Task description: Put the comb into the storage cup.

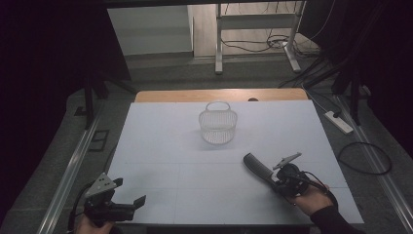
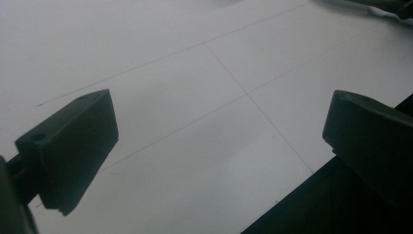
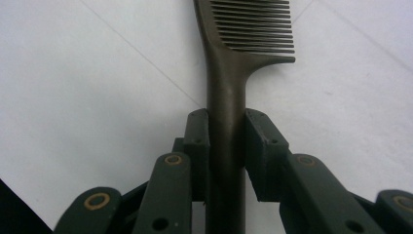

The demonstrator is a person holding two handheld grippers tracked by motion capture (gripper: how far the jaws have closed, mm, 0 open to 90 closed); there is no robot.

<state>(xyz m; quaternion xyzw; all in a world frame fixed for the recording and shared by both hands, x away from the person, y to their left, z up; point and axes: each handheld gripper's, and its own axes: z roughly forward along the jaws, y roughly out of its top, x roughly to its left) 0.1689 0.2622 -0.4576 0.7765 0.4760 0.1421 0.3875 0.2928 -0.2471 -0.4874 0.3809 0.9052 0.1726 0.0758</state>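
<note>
My right gripper (image 1: 275,181) is clamped on the handle of a dark comb (image 1: 258,169). In the right gripper view both jaws press flat against the handle's sides, and the comb's (image 3: 229,97) teeth extend forward beyond them, over the white table surface (image 3: 87,87). In the high view the comb sits at the near right of the table (image 1: 195,161), its toothed end aimed toward the wire basket (image 1: 217,123), which stands upright and well apart near the far centre. My left gripper (image 1: 130,207) rests at the near left edge, jaws spread wide with nothing between them; the left gripper view shows bare table (image 2: 204,97) in the gap.
</note>
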